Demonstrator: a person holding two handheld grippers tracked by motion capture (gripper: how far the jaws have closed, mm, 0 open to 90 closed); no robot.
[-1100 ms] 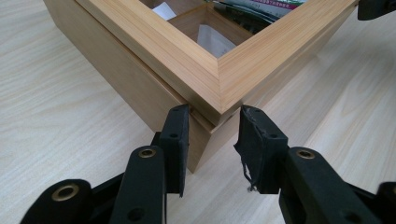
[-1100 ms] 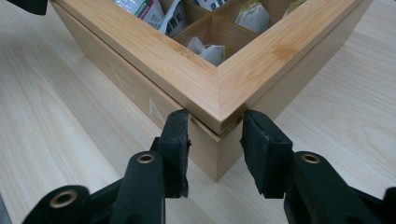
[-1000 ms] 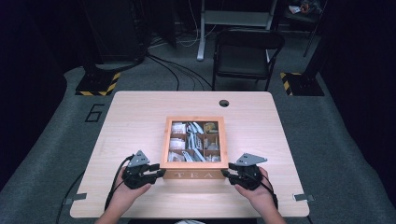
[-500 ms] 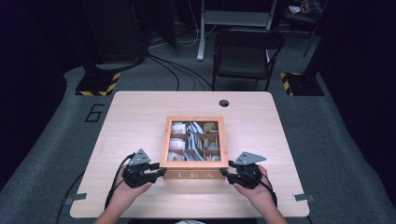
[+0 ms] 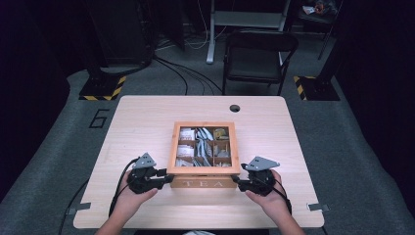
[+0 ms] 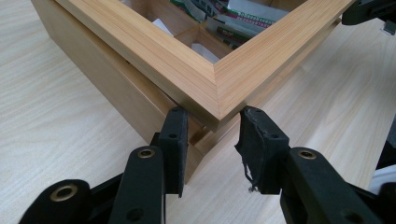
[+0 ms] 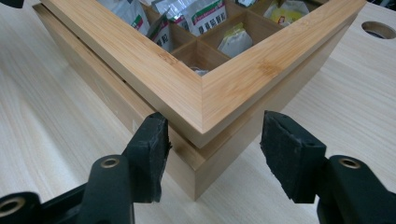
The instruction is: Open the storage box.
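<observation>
A wooden tea box (image 5: 203,183) marked TEA stands near the table's front edge. Its windowed lid frame (image 6: 140,51) rests on the base with a thin gap. Several tea bags (image 5: 203,144) fill its compartments. My left gripper (image 5: 166,180) is shut on the box's front left corner (image 6: 205,100), one pad on each side face. My right gripper (image 5: 237,182) straddles the front right corner (image 7: 203,116). Its jaws have just been opening, and its pads (image 7: 292,158) stand off the wood with the corner between them.
The light wooden table (image 5: 147,122) has a round cable hole (image 5: 235,108) behind the box. A black chair (image 5: 259,54) stands beyond the far edge. Cables and striped stand bases lie on the grey floor. Bare tabletop lies on both sides of the box.
Both hands and the box stay where they were; from above I can make out no clear difference.
</observation>
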